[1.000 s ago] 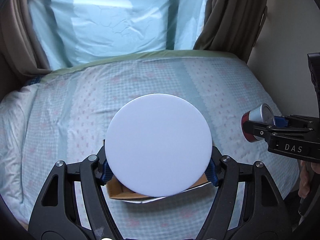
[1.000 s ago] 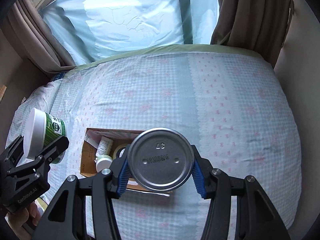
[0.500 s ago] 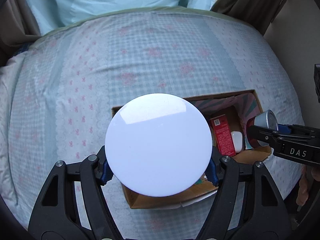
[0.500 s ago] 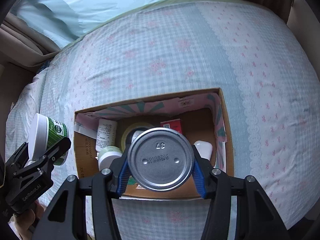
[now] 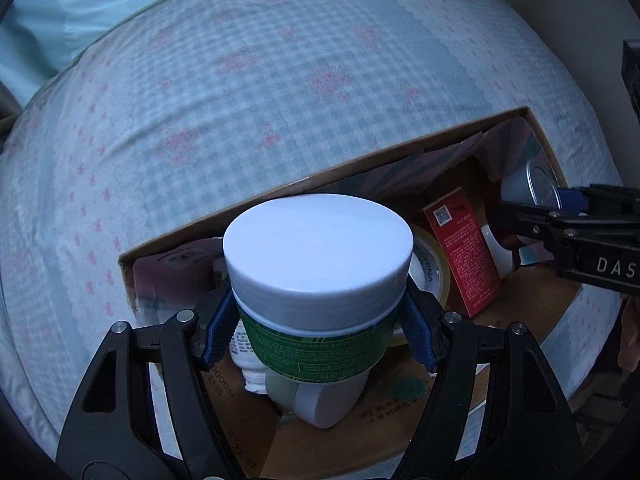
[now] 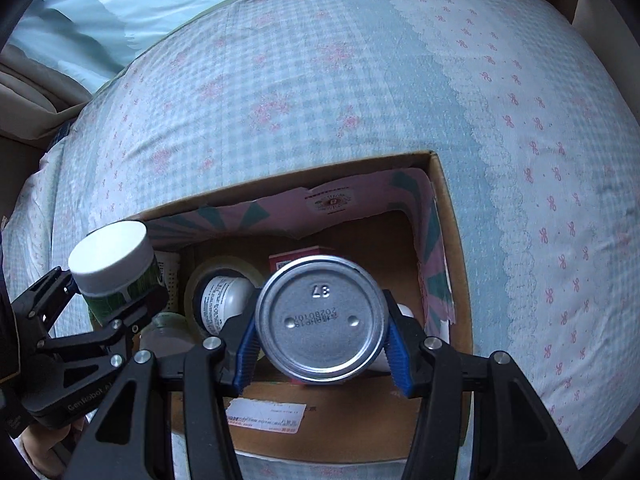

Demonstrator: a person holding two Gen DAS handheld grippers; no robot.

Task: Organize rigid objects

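My left gripper is shut on a white-lidded jar with a green label; the same jar shows at the left of the right wrist view. My right gripper is shut on a silver metal can, its stamped end facing the camera; in the left wrist view the can appears at the far right. Both hang just over an open cardboard box on the bed. Inside lie a red carton, a tape roll and white bottles.
The box sits on a bed with a blue checked, pink-flowered cover, near its front edge. A pale blue pillow lies at the head. A hand grips the left tool at lower left.
Both grippers have dropped toward the box and tipped more steeply down; the box now fills the lower view. The jar's green side has come into sight. Both grips are unchanged.
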